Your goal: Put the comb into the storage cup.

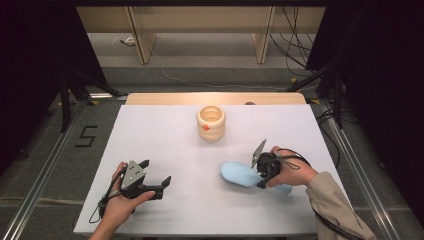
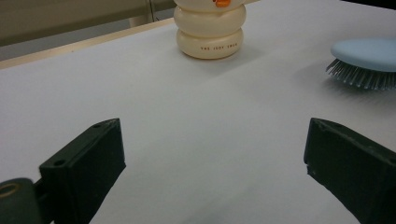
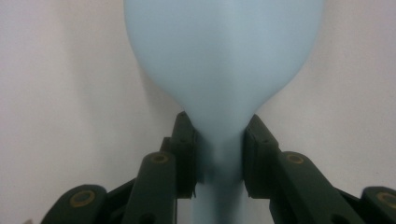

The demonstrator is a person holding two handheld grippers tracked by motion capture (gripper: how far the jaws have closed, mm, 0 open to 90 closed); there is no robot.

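Note:
A pale blue hairbrush (image 1: 240,175) lies bristles down on the white table (image 1: 165,140), right of centre. My right gripper (image 1: 261,173) is shut on its neck, where the head narrows into the handle; in the right gripper view the hairbrush (image 3: 224,56) runs up between the closed jaws of the right gripper (image 3: 219,158). In the left gripper view the hairbrush (image 2: 366,58) shows its bristles at the far right. My left gripper (image 1: 159,174) rests at the front left, open and empty, with the left gripper (image 2: 212,154) jaws wide apart over bare table.
A cream ringed cup (image 1: 211,122) with an orange mark stands at the table's back centre; in the left gripper view the cup (image 2: 210,30) is ahead. Cables and stand legs (image 1: 320,75) lie on the floor beyond the table.

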